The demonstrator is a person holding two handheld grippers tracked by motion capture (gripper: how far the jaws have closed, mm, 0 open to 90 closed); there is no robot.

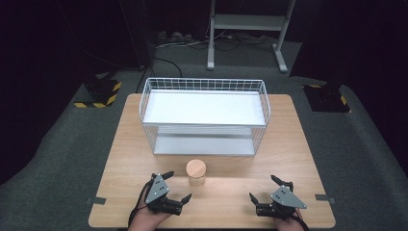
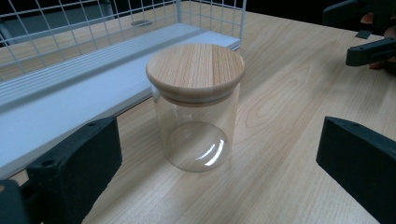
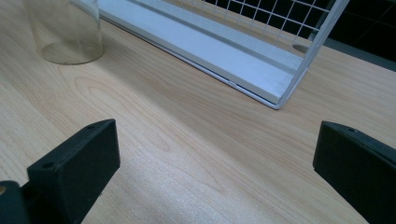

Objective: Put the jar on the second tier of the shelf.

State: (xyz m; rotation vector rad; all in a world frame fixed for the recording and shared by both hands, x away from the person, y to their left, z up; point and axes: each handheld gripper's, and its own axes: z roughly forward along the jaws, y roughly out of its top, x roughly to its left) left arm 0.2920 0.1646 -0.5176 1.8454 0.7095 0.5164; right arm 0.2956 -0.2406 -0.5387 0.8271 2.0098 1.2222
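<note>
I hold my left tool (image 1: 177,186) near the front edge of the wooden counter (image 1: 288,144), left of centre, its jaws spread wide and gripping nothing. Just to its right and a little farther off stands the glass jar (image 1: 196,174), upright, empty, capped with a round wooden lid (image 2: 195,66). In the left gripper view the jar (image 2: 196,123) sits between my two black jaws but ahead of them, touching neither.

My right tool (image 1: 263,188) rests near the front edge on the right side, well apart from the jar, jaws likewise released and wide. In the right gripper view I see bare counter between them, with the jar's clear base (image 3: 67,32) at the far left.

Beyond the jar, toward the middle of the counter, stands a white wire rack (image 1: 204,115) with two tiers: an upper shelf (image 1: 204,108) and a lower shelf (image 1: 202,144), both bare. The jar stands near the rack's open front, on the counter, not on either shelf.
</note>
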